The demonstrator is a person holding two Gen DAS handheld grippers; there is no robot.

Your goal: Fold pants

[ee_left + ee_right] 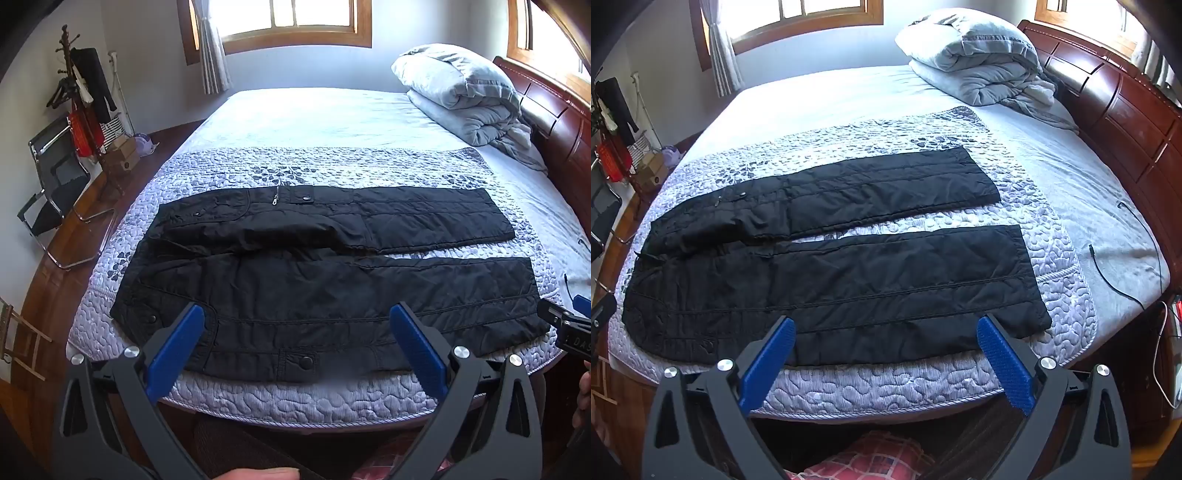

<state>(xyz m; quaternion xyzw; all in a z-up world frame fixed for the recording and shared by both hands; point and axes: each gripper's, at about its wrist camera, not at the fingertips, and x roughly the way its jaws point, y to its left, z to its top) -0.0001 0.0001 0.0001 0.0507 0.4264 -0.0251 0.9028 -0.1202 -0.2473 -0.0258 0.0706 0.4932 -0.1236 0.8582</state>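
Well, from where I stand nothing has been folded yet: the black pants lie spread flat across the quilted coverlet near the foot of the bed, waistband to the person's left, both legs running out to the right with a strip of quilt showing between them. The left tongs hover spread wide over the near leg, close to the hip pocket, holding nothing. The right tongs hang just as wide above the near leg's lower half, short of the hem, also empty.

I'd judge the sensible first fold is lengthwise, one leg laid over the other. To do it well, each pair should pinch the near outer edge, one at the waistband corner, one at the hem, and take both layers of the padded cloth, which looks thick and slippery. Lift together and keep the edge taut so the middle doesn't sag. The far leg sits rumpled at the crotch; smoothing that first would likely help.
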